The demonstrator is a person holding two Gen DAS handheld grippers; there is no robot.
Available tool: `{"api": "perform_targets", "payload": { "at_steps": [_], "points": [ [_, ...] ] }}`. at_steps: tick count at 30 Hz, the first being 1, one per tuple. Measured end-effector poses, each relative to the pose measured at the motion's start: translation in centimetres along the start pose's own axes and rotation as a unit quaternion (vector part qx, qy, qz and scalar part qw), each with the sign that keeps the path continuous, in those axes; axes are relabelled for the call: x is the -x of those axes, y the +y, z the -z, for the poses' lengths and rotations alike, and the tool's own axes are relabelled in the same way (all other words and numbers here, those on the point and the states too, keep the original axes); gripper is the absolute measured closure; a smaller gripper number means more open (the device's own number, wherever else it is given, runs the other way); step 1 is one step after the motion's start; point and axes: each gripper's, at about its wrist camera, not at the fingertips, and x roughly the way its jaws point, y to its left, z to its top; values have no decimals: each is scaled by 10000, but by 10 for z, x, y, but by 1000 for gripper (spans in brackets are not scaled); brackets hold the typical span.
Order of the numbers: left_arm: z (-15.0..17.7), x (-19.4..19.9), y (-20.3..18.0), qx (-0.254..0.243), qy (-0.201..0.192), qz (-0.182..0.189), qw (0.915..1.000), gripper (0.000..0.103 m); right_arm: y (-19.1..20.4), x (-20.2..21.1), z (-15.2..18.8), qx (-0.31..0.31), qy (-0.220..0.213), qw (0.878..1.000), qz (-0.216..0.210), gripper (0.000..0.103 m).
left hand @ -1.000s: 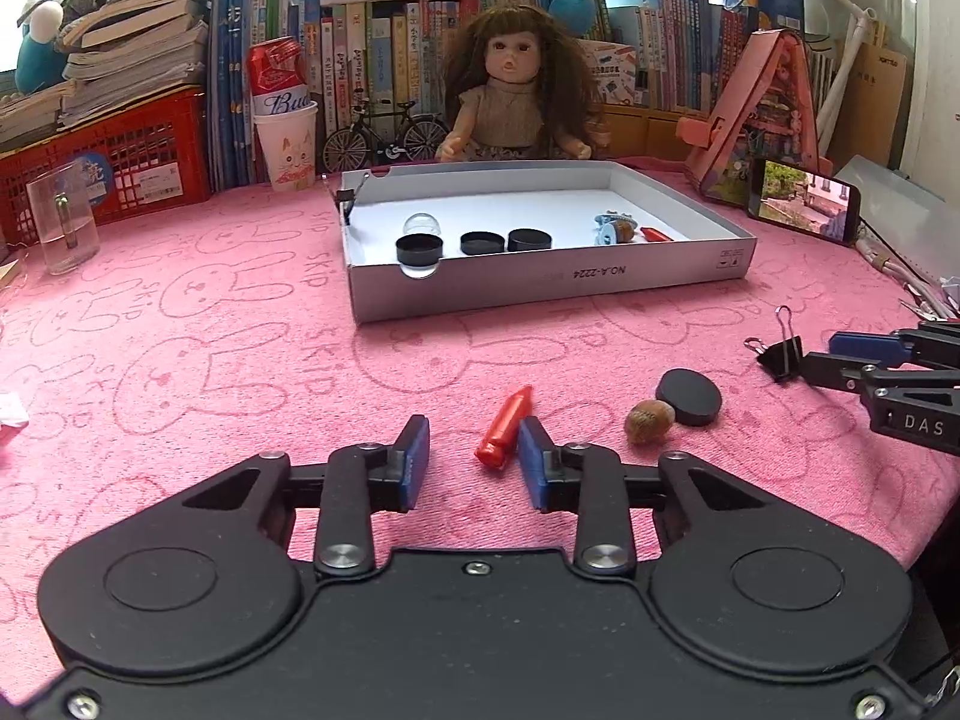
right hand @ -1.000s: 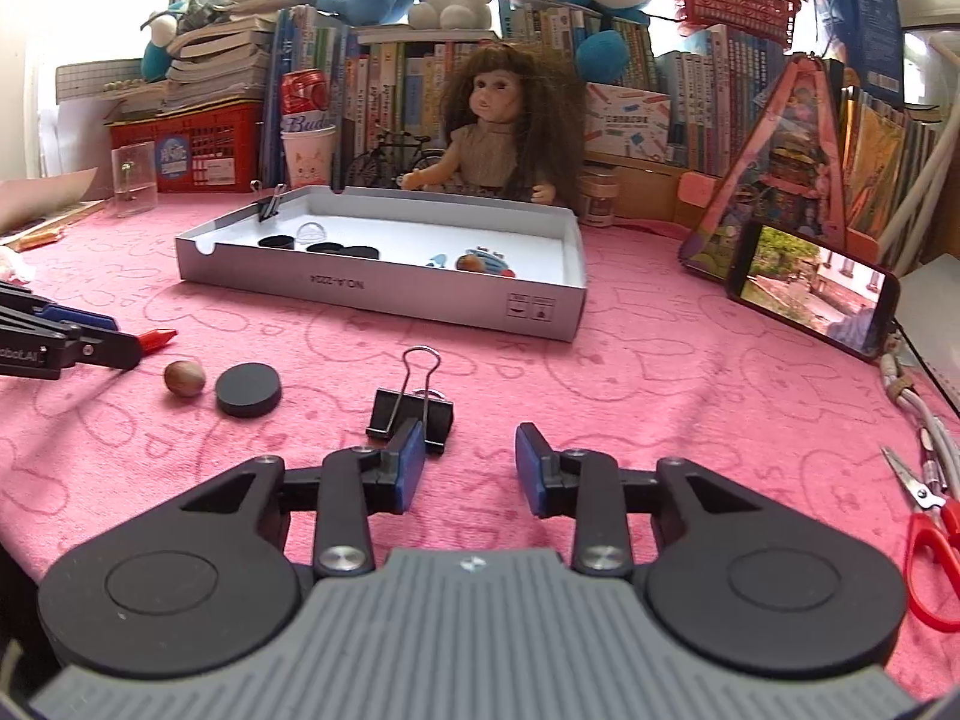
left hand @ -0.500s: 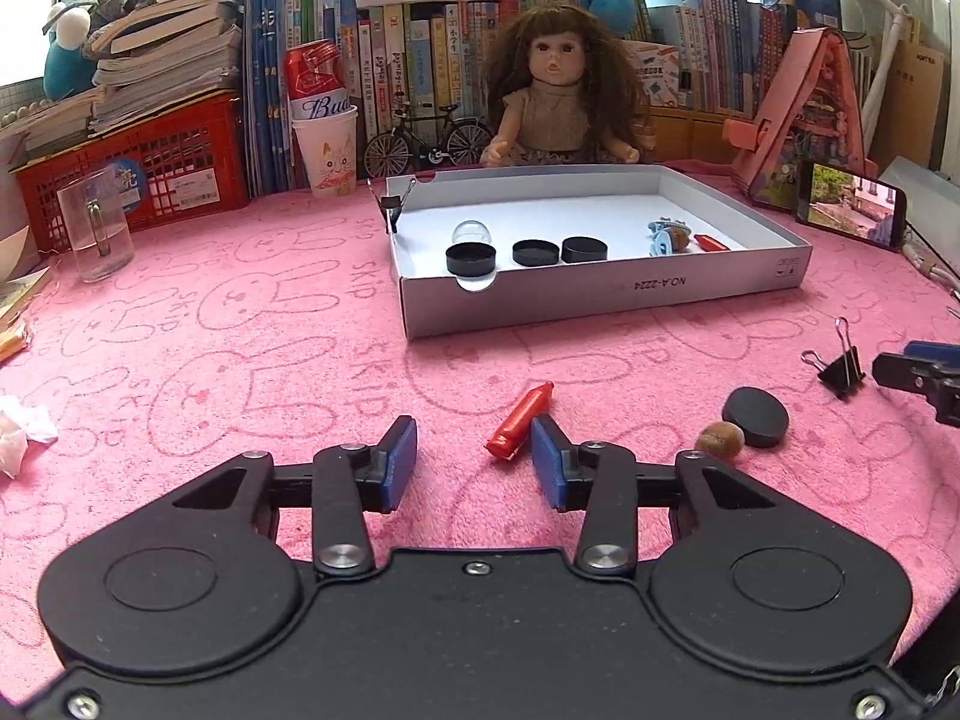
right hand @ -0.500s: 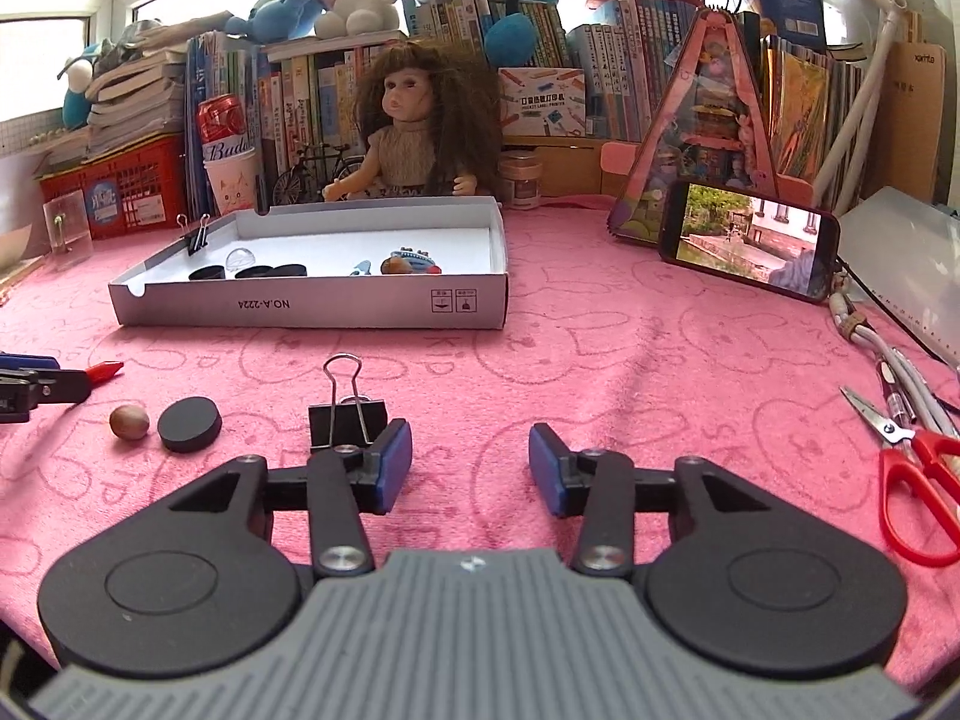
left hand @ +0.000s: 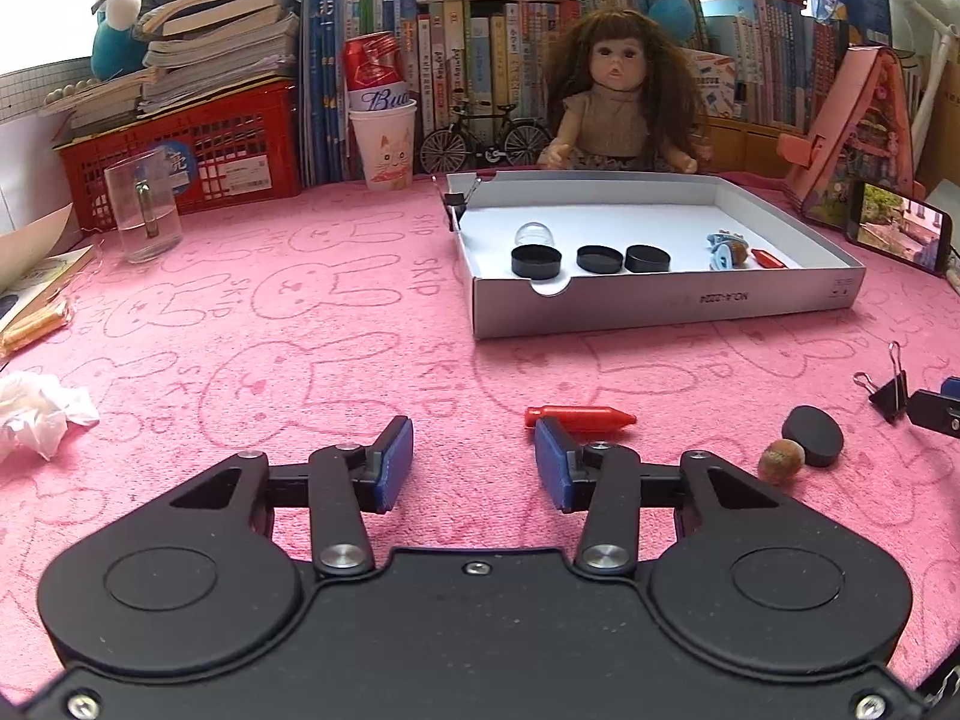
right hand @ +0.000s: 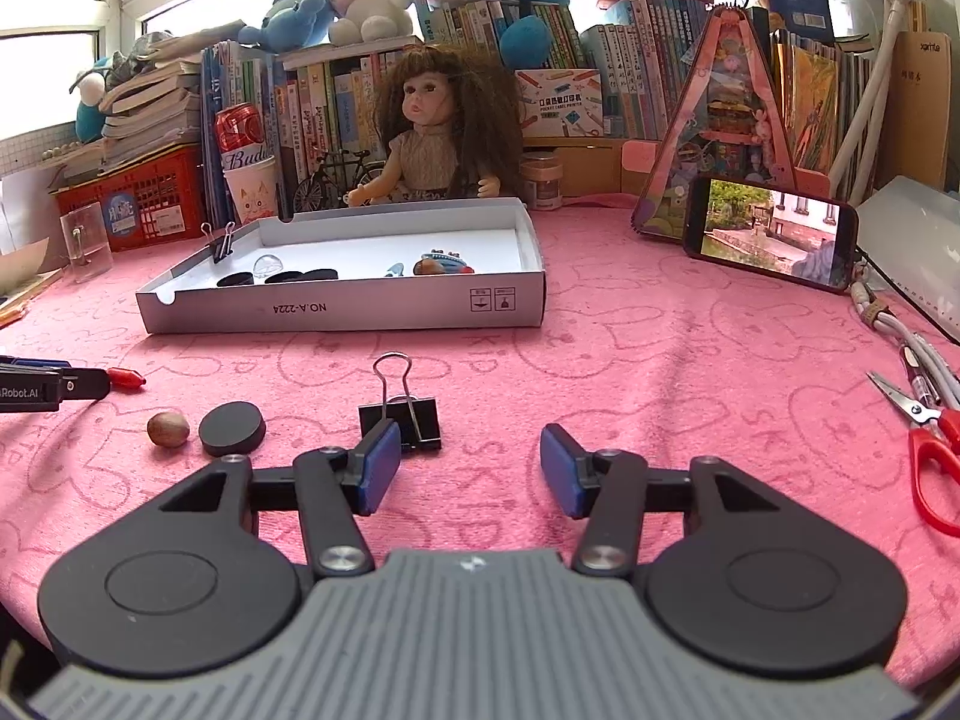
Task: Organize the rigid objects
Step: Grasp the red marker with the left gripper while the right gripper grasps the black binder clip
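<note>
- Two grippers are hovering low over the pink bunny-print cloth [left hand: 336,324], each with its blue-padded jaws spread wide and nothing between them.
- The left gripper [left hand: 474,459] is sitting just behind a red crayon-shaped piece [left hand: 579,418], which is lying crosswise on the cloth, its left end just beyond the gripper's right fingertip [left hand: 549,456].
- The right gripper [right hand: 471,462] is sitting just behind a black binder clip [right hand: 401,418]; the clip is standing with its wire handles up, partly hidden by the gripper's left fingertip [right hand: 378,462] rather than centred in the gap.
- A black disc [right hand: 232,427] and a small brown nut [right hand: 168,429] are lying side by side on the cloth, just left of the clip in the right wrist view.
- The white shallow box [left hand: 660,306] is standing farther back on the cloth, holding three black caps [left hand: 591,259], a clear dome [left hand: 533,235], a small blue toy [left hand: 726,249] and another red piece [left hand: 768,259]; a second binder clip [right hand: 221,246] is gripping its far left corner.
- A doll [right hand: 441,138] is sitting behind the box, and red-handled scissors [right hand: 927,450] are lying at the far right.
</note>
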Motion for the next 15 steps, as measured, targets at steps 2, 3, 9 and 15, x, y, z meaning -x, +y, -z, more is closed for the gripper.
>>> {"api": "perform_targets", "payload": {
  "at_steps": [2, 3, 9, 15],
  "points": [
    [-1, -1, 0, 41, 1, -30, 10000, 60, 3, 1, 0, -7, -1, 10000, -40, 36],
    [-2, -1, 0, 59, 4, -49, 10000, 60, 4, 2, 0, -23, -1, 10000, -59, 36],
    [-2, 10, 0, 270, -246, 67, 9993, 52, 10, 2, 3, -237, -84, 9996, -89, 30],
    [3, 25, -6, 411, -544, 278, 9973, 41, 16, 1, 5, -339, -273, 9989, 154, 22]
  ]
}}
